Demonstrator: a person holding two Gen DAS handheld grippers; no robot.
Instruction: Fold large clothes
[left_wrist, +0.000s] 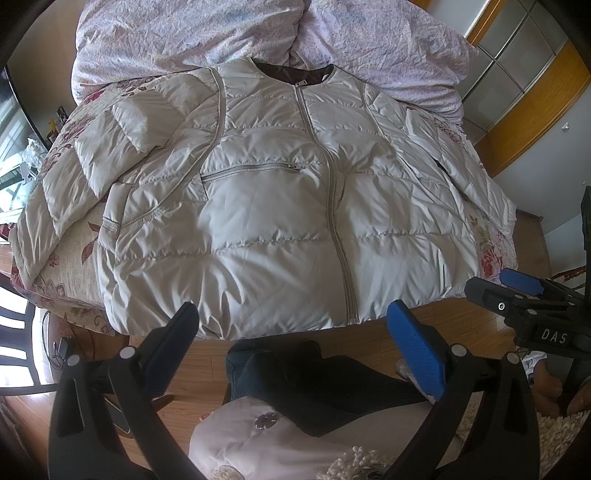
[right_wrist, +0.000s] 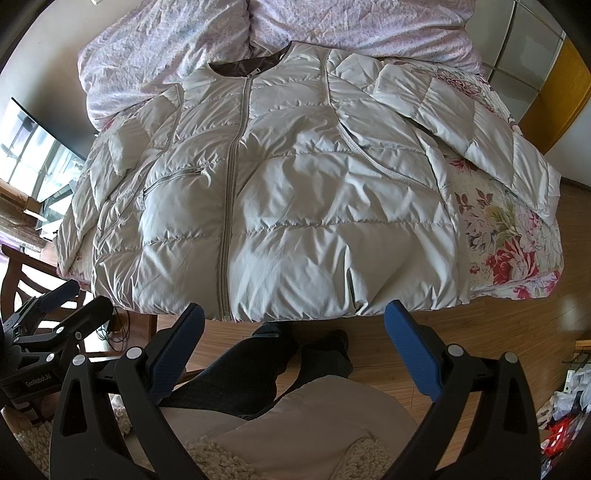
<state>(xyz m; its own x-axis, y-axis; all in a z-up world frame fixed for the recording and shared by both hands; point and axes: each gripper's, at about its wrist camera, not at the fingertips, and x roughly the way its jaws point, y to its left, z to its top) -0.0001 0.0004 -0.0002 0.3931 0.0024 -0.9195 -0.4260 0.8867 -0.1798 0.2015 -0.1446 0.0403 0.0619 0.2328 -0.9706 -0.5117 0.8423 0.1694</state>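
A large cream quilted down jacket (left_wrist: 280, 206) lies face up and zipped on the bed, collar at the far side, hem hanging over the near edge, both sleeves spread out. It also shows in the right wrist view (right_wrist: 295, 192). My left gripper (left_wrist: 295, 317) is open and empty, held just short of the hem, over the floor. My right gripper (right_wrist: 295, 317) is open and empty, also just short of the hem. The right gripper shows at the right of the left wrist view (left_wrist: 517, 295), and the left gripper at the lower left of the right wrist view (right_wrist: 55, 306).
The bed has a floral quilt (right_wrist: 498, 236) and a crumpled lilac duvet (left_wrist: 258, 33) behind the collar. Wooden floor (right_wrist: 517, 332) runs along the near side. The person's legs and pale coat (left_wrist: 295, 424) are below the grippers. A wooden chair (right_wrist: 22, 273) stands at the left.
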